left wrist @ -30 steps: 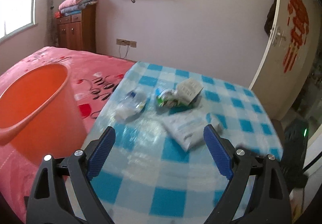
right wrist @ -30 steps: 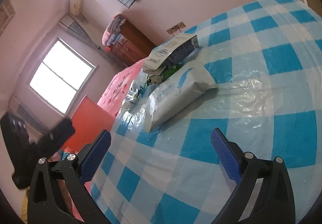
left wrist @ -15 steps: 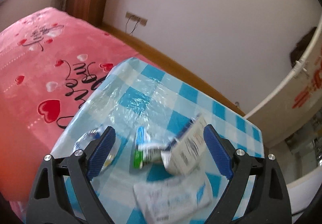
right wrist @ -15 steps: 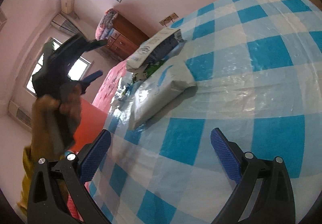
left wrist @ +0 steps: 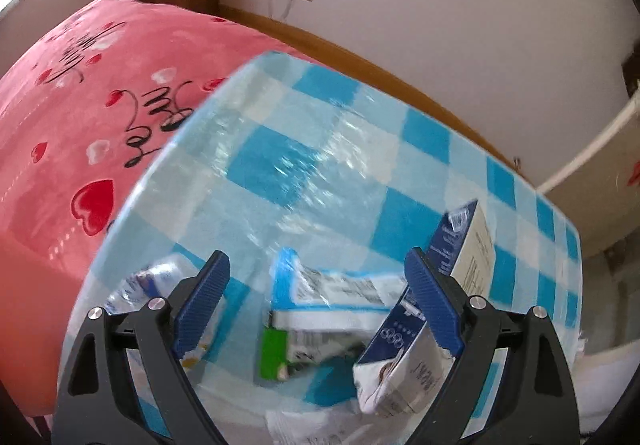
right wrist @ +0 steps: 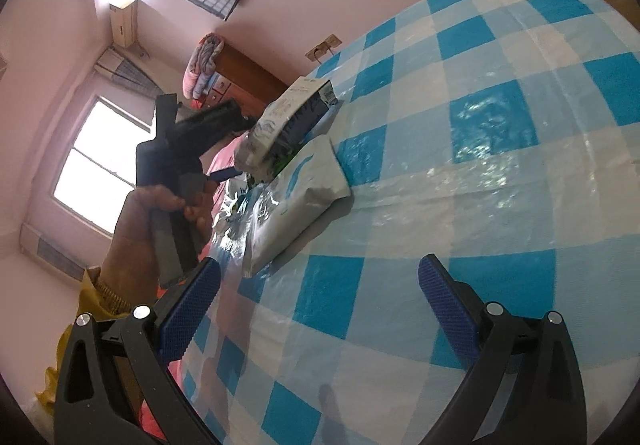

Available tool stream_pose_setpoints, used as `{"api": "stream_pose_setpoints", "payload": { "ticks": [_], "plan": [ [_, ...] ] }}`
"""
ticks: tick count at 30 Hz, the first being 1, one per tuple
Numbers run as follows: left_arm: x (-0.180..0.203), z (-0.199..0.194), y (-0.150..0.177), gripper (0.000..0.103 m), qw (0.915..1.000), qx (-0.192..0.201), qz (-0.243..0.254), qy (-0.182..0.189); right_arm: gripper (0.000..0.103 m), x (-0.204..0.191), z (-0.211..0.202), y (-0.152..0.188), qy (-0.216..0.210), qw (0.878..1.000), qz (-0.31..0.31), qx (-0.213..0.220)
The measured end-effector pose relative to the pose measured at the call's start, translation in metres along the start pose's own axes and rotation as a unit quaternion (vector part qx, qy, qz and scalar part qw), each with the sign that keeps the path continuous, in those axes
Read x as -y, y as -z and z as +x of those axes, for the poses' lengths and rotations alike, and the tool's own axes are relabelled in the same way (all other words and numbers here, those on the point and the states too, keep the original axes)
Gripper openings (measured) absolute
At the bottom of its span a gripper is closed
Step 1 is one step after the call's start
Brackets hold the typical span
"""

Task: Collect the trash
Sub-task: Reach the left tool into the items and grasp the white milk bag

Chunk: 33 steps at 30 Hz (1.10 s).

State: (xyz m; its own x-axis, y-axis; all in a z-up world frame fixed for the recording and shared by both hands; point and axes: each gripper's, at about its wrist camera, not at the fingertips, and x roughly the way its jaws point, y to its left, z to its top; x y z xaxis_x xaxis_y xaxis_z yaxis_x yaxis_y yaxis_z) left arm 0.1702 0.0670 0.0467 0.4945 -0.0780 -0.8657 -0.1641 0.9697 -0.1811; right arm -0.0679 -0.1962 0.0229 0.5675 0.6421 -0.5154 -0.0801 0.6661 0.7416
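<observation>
On the table (left wrist: 360,149), under a blue-and-white checked cloth with a shiny clear cover, the trash lies in a cluster near the left edge, the side that meets the pink bed (left wrist: 68,113). A crushed navy-and-white carton (left wrist: 452,277) leans tilted on top of the pile. Beside it sits a blue-and-white wrapper (left wrist: 336,293) with a green packet (left wrist: 276,353) under it. A clear crumpled wrapper (left wrist: 160,281) lies closest to the table's left edge, partly behind the left claw's finger. In the right wrist view a flat grey pouch (right wrist: 296,201) rests just in front of the carton (right wrist: 296,113), touching the pile, with foil-like wrapping (right wrist: 232,221) at its left end.

The left claw (left wrist: 316,285) points steeply down over the pile with its jaws wide apart. The wrapper and green packet show between the blue pads, and the carton sits just behind the right pad; the pads press on nothing. From the right wrist view the same claw (right wrist: 224,173) is seen from the side, held in a hand (right wrist: 152,229) with a yellow cuff, hanging over the table's left edge next to the trash.

The right claw (right wrist: 320,293) is also wide open and holds nothing. It hangs over bare checked cloth nearer the front of the table, well apart from the pile, with the pouch the nearest piece ahead of it.
</observation>
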Motion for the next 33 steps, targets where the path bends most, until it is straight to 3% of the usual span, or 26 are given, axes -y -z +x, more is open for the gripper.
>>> {"api": "stream_pose_setpoints", "payload": {
  "ticks": [6, 12, 25, 30, 33],
  "plan": [
    [0.018, 0.006, 0.034, 0.089, 0.9994, -0.025, 0.025, 0.006, 0.098, 0.001, -0.013, -0.006, 0.012, 1.0, -0.003, 0.021],
    [0.045, -0.007, 0.072, 0.088, 0.9969, -0.013, 0.073, 0.026, 0.098, 0.004, -0.023, -0.01, 0.03, 0.999, -0.013, 0.04],
    [0.087, -0.038, 0.144, 0.088, 0.9813, -0.03, 0.14, 0.129, 0.098, 0.027, -0.04, -0.017, 0.047, 0.996, 0.01, 0.069],
    [0.07, -0.066, 0.137, 0.088, 0.9795, 0.046, 0.181, 0.076, 0.098, 0.034, -0.041, -0.018, 0.048, 0.996, 0.019, 0.067],
    [0.045, -0.074, 0.118, 0.088, 0.9749, 0.092, 0.203, -0.005, 0.098, 0.034, -0.041, -0.017, 0.046, 0.997, 0.016, 0.067]
  ]
}}
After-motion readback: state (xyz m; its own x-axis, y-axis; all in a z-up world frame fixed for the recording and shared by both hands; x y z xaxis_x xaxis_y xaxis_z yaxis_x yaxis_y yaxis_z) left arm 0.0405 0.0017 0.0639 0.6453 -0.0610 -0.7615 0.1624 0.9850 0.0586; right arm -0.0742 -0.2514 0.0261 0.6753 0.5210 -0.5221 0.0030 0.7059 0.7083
